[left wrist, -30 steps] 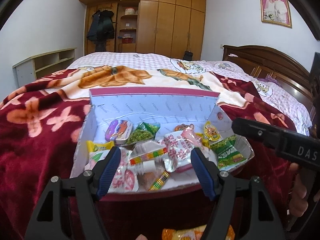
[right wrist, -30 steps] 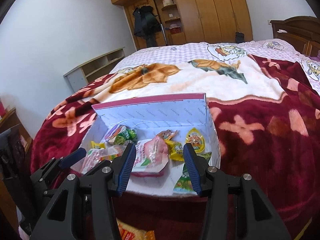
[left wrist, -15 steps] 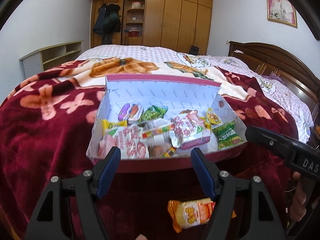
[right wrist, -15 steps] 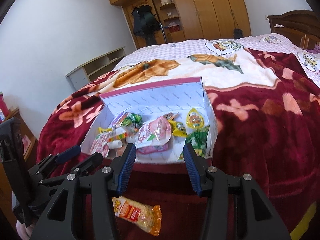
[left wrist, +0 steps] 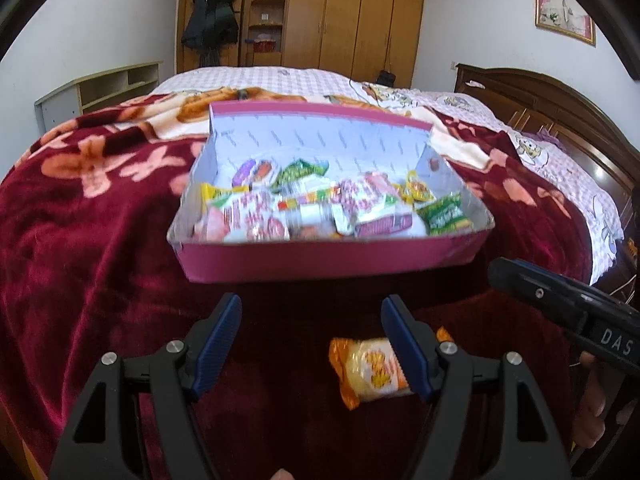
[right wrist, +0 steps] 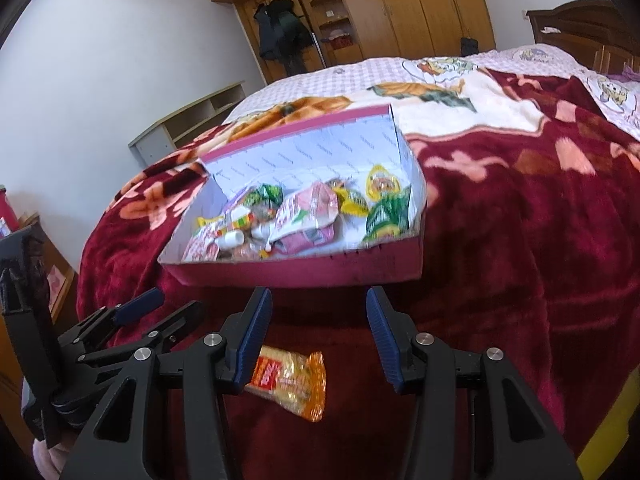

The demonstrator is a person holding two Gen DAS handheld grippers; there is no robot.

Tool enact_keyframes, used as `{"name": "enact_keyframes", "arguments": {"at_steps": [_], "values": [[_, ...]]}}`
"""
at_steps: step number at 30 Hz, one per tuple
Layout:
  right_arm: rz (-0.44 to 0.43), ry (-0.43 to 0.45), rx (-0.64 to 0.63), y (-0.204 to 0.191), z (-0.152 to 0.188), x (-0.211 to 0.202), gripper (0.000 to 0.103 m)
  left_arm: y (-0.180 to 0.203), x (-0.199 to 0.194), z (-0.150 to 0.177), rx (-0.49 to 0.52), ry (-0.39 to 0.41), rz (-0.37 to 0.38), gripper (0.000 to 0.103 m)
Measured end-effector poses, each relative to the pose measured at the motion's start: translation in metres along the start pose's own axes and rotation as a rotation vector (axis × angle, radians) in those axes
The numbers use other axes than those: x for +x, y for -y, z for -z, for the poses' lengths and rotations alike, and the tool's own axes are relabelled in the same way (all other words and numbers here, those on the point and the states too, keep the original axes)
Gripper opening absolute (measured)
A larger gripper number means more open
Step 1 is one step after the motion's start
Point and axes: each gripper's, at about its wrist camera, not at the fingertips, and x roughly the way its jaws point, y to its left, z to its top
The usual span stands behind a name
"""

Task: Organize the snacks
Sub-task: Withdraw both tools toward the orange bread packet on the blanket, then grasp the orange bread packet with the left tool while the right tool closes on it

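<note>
A pink-sided open box (left wrist: 328, 260) with white inner walls holds several snack packets and sits on the red blanket; it also shows in the right wrist view (right wrist: 320, 272). An orange snack packet (left wrist: 368, 368) lies on the blanket in front of the box, near my left gripper's right finger; in the right wrist view the packet (right wrist: 292, 384) lies between and below my fingers. My left gripper (left wrist: 312, 340) is open and empty, short of the box. My right gripper (right wrist: 316, 328) is open and empty, just short of the box's front wall.
The red floral blanket (left wrist: 80, 240) covers a large bed. A wooden headboard (left wrist: 560, 112) stands at the right, wardrobes (left wrist: 340, 20) at the back, a low shelf (left wrist: 100, 88) at the left. My right gripper's body (left wrist: 568, 308) shows at the left view's right edge.
Both grippers have drawn back from over the box toward the bed's near edge. The orange packet on the blanket has come into view below them. Both stay open.
</note>
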Motion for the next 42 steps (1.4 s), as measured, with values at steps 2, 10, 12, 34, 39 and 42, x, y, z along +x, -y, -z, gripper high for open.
{"name": "enact_keyframes", "arguments": {"at_steps": [2,10,12,34,39,42], "values": [[0.003,-0.011,0.008,0.001,0.008,0.003,0.051,0.0,0.002,0.006,-0.002,-0.013,-0.001,0.076],[0.006,-0.053,0.07,0.011,0.031,0.016,0.051,-0.001,0.012,0.023,-0.01,-0.068,0.019,0.076],[0.009,-0.062,0.075,0.012,0.034,0.018,0.051,-0.001,0.015,0.027,-0.012,-0.078,0.026,0.076],[-0.091,-0.063,0.117,0.004,0.065,0.036,0.035,0.0,0.023,0.043,-0.062,-0.075,0.184,0.052],[-0.101,-0.06,0.114,0.004,0.065,0.038,0.035,0.006,0.021,0.044,-0.039,-0.065,0.202,0.042],[-0.099,-0.06,0.113,0.004,0.066,0.038,0.035,0.006,0.022,0.044,-0.043,-0.07,0.207,0.042]]}}
